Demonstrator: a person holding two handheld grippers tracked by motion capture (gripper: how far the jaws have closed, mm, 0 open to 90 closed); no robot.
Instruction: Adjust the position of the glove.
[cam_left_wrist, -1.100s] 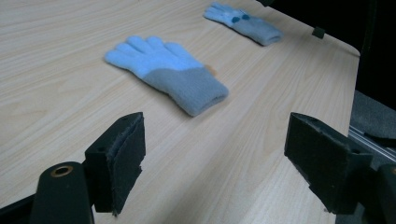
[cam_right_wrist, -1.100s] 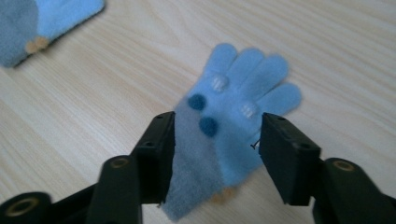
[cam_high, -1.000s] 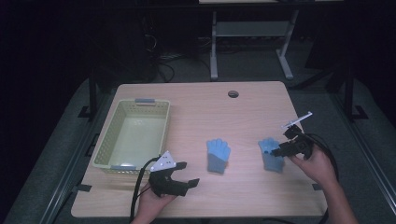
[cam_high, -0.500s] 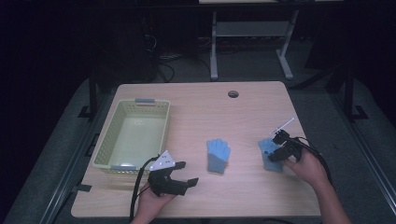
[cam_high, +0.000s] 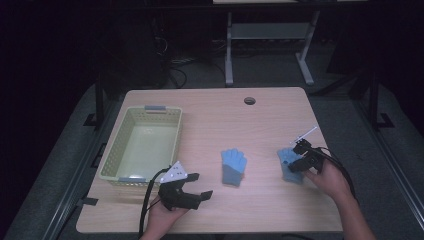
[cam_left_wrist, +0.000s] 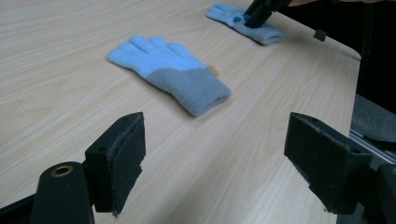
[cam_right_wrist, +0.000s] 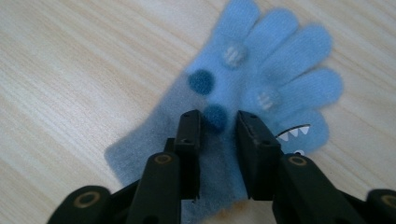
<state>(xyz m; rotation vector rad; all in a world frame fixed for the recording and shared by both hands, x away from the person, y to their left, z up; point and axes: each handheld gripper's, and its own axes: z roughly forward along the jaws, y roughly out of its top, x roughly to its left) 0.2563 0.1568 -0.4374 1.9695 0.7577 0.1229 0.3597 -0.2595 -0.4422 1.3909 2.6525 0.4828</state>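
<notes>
At the left of the high view a pale yellow-green plastic mesh basket (cam_high: 142, 146) stands on the light wooden table (cam_high: 215, 110), its long axis running up the frame. Just below its lower right corner, at the bottom left of centre, the left gripper (cam_high: 199, 186) is held low over the table; in the left gripper view its black jaws stand wide apart with bare wood between them, released. Near the middle of the high view lies a light blue knitted glove with a grey cuff (cam_high: 233, 167), flat on the table, its long axis running up the frame, fingers toward the top and cuff toward the bottom edge. In the left gripper view this same glove (cam_left_wrist: 173, 73) lies slantwise, fingers to the upper left. At the right of the high view, well apart from it, lies a second light blue knitted glove with dark blue pompoms (cam_high: 287, 161), fingers toward the top. The right gripper (cam_high: 299, 158) is down on it; its jaws have just been closing. In the right gripper view this glove (cam_right_wrist: 261, 79) points to the upper right, and the pads (cam_right_wrist: 189, 135) pinch a fold of it around one pompom
</notes>
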